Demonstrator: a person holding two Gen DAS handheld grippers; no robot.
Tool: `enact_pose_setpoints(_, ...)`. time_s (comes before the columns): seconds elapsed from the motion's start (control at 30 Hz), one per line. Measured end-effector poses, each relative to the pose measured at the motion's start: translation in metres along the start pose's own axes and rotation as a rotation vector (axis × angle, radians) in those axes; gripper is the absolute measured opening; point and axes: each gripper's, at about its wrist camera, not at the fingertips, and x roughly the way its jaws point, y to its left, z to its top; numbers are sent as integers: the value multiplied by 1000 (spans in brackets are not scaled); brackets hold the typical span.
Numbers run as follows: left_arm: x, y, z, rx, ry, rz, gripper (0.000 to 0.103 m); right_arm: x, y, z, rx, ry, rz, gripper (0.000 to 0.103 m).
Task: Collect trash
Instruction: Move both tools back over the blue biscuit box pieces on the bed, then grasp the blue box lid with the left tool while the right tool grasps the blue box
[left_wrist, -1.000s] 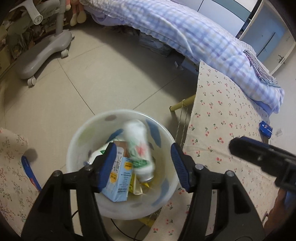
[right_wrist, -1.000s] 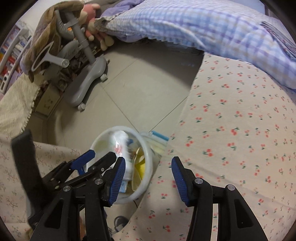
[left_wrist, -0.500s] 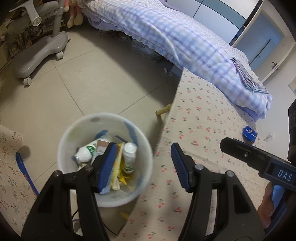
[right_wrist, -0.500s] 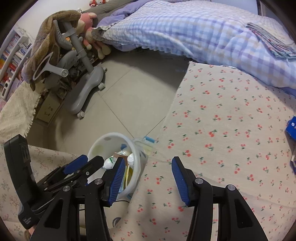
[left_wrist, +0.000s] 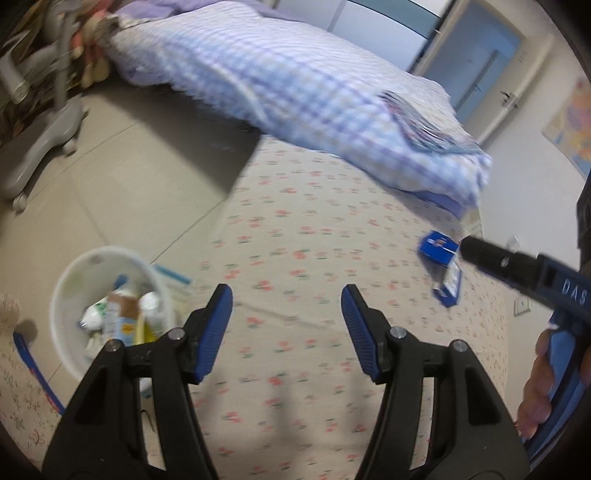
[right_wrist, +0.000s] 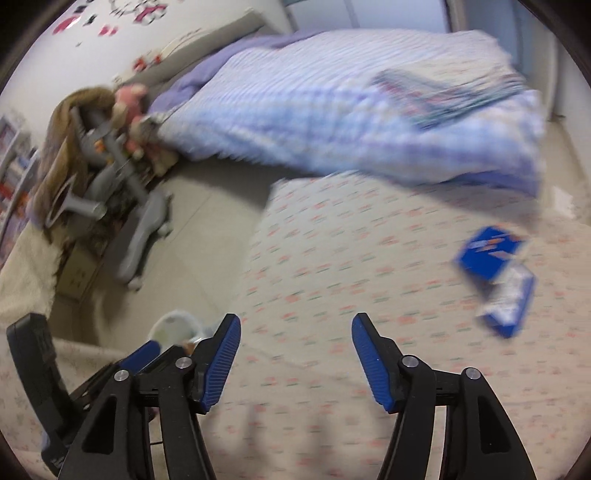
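Left wrist view has the left tongs (left_wrist: 287, 325) open and empty, bin (left_wrist: 66, 280) already stuffed, right tongs (right_wrist: 295, 356) just widened with nothing between them, so next up I'd guess the blue packets (right_wrist: 495, 275) lying on the floral worktop (right_wrist: 351, 258).

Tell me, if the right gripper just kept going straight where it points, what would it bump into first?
Most likely the cherry-print cloth spread in front of it. The right gripper is angled down at a bare stretch of it, jaws open and empty. The blue packets lie off to the right, outside that line, though blur makes depth uncertain.
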Motion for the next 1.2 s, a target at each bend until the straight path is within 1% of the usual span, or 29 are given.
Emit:
enact_pose_setpoints(0.07,8,-23,2,43,-11,18,70,-17,-24,3,22,-38,-63,70)
enact_pose_setpoints(0.1,14,-36,3,66,-20,28,71,-28,-45,5,51,-62,-94,71)
enact_pose_setpoints(0.23,41,-86,4,186,-23,48,71,-56,-113,5,189,-104,-120,74)
enact_pose_setpoints(0.33,61,-123,3,257,-15,48,71,-66,-158,-1,283,-97,-131,74)
enact_pose_setpoints(0.4,73,-148,1,295,-9,32,71,-71,-176,-5,300,-92,-145,74)
enact_pose_setpoints(0.47,87,-174,0,338,-11,34,71,-75,-192,-9,306,-92,-167,74)
enact_pose_setpoints(0.57,107,-204,-1,380,19,28,71,-82,-211,-14,311,-92,-204,74)
enact_pose_setpoints(0.7,127,-238,-4,429,27,35,71,-82,-239,-24,347,-79,-259,75)
enact_pose_setpoints(0.77,138,-249,-4,441,31,44,71,-78,-255,-29,371,-61,-270,75)
enact_pose_setpoints(0.87,154,-260,-3,424,52,26,71,-72,-278,-37,405,-32,-296,75)
enact_pose_setpoints(0.93,164,-267,-2,429,53,31,71,-68,-292,-41,428,-16,-308,75)
enact_pose_setpoints(1.0,173,-272,-2,435,51,40,71,-63,-303,-45,453,1,-313,75)
enact_pose_setpoints(1.1,187,-271,-1,422,78,39,70,-57,-312,-45,476,17,-313,75)
enact_pose_setpoints(1.17,194,-269,0,411,87,35,63,-51,-316,-46,485,32,-318,75)
enact_pose_setpoints(1.2,197,-267,1,400,95,29,54,-48,-318,-47,489,43,-318,75)
